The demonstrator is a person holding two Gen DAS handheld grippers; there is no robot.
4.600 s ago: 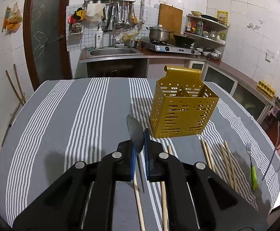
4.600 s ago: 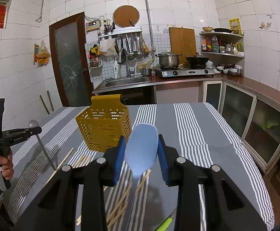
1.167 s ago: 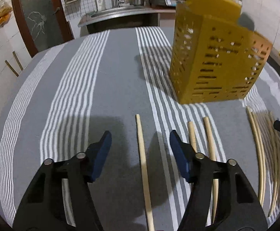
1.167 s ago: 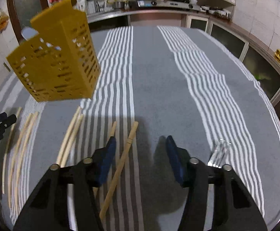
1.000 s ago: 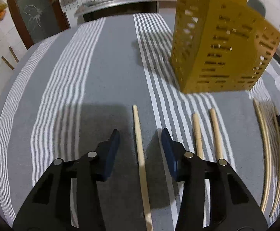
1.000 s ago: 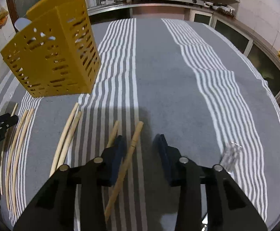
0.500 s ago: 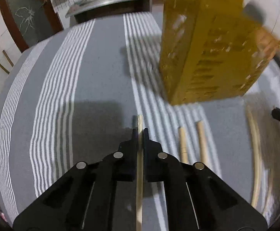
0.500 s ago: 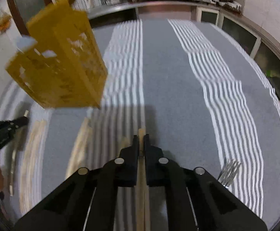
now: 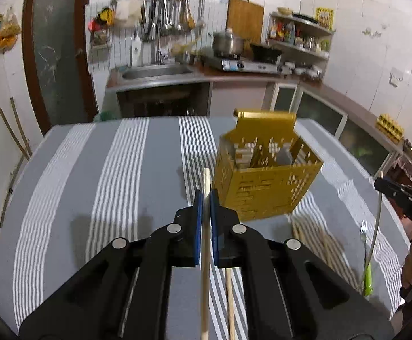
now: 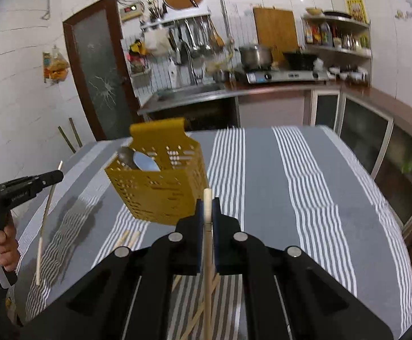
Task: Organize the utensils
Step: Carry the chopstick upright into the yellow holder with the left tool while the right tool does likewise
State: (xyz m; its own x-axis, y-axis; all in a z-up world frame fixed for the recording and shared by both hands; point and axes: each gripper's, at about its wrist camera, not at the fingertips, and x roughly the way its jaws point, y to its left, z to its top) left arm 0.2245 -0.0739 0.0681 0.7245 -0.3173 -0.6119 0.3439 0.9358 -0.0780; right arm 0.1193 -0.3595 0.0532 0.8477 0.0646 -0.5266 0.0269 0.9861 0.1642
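Chopsticks are the matter: the left gripper (image 9: 205,198) is clamped on one wooden chopstick (image 9: 205,243), lifted above the striped tablecloth (image 9: 115,175). Right of it and farther stands the yellow holder (image 9: 265,181) with spoons (image 10: 140,160) inside. The right gripper (image 10: 207,206) is clamped on another chopstick (image 10: 207,243). Loose chopsticks (image 9: 313,238) lie near the holder, and a green-handled fork (image 9: 367,257) at the far right.

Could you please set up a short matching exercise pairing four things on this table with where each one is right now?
Things:
1. left gripper
2. yellow caddy
3. green-handled fork
4. spoons

Places or states:
A. lying flat on the striped cloth
B. standing inside the caddy
C. shut on a chopstick
D. standing upright on the table

Pairs: 1-C, 2-D, 3-A, 4-B
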